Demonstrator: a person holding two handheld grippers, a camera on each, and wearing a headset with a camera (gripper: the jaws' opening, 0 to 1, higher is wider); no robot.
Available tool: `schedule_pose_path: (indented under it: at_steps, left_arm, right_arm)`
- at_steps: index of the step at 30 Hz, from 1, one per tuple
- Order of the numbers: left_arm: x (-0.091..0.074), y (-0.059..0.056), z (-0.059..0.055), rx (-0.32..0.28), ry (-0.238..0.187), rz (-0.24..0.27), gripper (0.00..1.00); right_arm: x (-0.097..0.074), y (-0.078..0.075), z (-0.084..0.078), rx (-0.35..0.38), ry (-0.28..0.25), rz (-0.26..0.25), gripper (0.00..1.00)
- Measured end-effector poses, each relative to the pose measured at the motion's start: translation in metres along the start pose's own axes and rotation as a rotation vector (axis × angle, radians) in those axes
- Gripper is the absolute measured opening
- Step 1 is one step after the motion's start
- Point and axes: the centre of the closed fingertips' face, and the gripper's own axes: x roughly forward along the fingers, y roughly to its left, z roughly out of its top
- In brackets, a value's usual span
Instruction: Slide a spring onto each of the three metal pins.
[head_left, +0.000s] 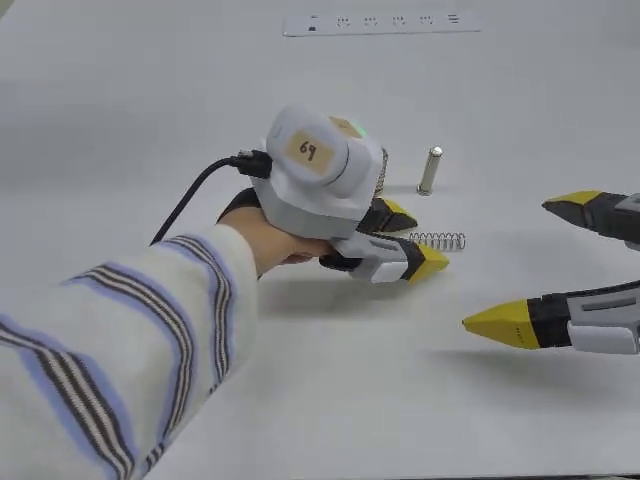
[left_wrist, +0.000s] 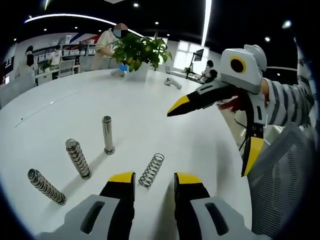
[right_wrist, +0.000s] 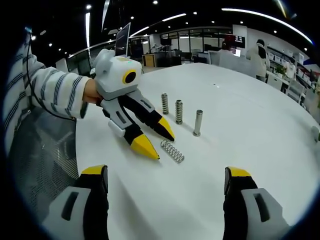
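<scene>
The left gripper (head_left: 421, 240) is hanging low over the white bench (head_left: 120, 110), its jaws standing a little apart and clamping nothing. A loose spring (head_left: 438, 240) is lying flat on the bench, and in the left gripper view its near end is sitting between the yellow tips. Just past it a bare pin (head_left: 430, 170) is standing upright. In the left gripper view a second pin (left_wrist: 78, 159) and a third pin (left_wrist: 46, 186) are lining up beside it, each already wearing a spring. The right gripper (head_left: 508, 264) is hovering off to the right, its jaws spread wide and holding nothing. A power strip (head_left: 380, 22) is lying at the bench's far side.
</scene>
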Motion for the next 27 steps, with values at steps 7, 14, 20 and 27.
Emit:
schedule_pose_path:
  at_steps: [7,14,20,27]
  left_arm:
    - [0.0000,-0.0032,-0.0018,0.046,0.025,0.006,0.11]
    - [-0.0008,0.0003,-0.0025,0.056,0.023,0.027,0.02]
    - [-0.0011,0.0004,-0.0040,0.074,0.024,0.013,0.02]
    - [-0.0030,0.0039,-0.0052,0.103,0.032,0.012,0.02]
  right_arm:
    - [-0.0018,0.0027,0.0024,0.000,-0.002,0.006,0.91]
    - [-0.0025,0.0049,0.0022,0.000,0.002,0.001,0.92]
    - [-0.0045,0.0044,-0.0001,0.004,0.007,-0.008,0.91]
    - [-0.0052,0.0071,0.0017,0.001,0.004,-0.006,0.90]
